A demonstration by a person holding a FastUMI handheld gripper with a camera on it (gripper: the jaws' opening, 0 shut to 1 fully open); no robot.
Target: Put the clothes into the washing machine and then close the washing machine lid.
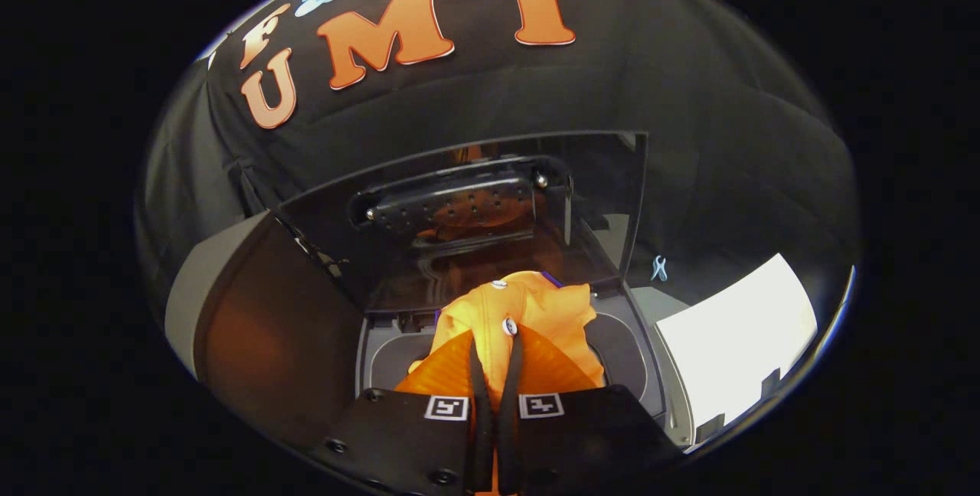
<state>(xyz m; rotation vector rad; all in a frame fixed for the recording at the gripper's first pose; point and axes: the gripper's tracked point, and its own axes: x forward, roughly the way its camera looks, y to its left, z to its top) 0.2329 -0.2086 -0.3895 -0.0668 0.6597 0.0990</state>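
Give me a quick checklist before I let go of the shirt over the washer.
1. Grip: gripper fingers pinch the orange shirt between them: ok.
2. Lid raised, standing open beyond the shirt: ok.
3. Shirt over the washer opening: ok.
4. Shirt clear of the rim: cannot tell, it hangs in front of it.
5. Drum depth and contents: cannot tell, hidden by the shirt.

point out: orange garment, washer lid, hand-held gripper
orange garment (536,312): gripper view, on the bunched fabric just ahead of the fingertips.
washer lid (605,174): gripper view, on the raised dark panel beyond the garment.
hand-held gripper (496,362): gripper view, midway between the fingertips, shut on the orange garment.
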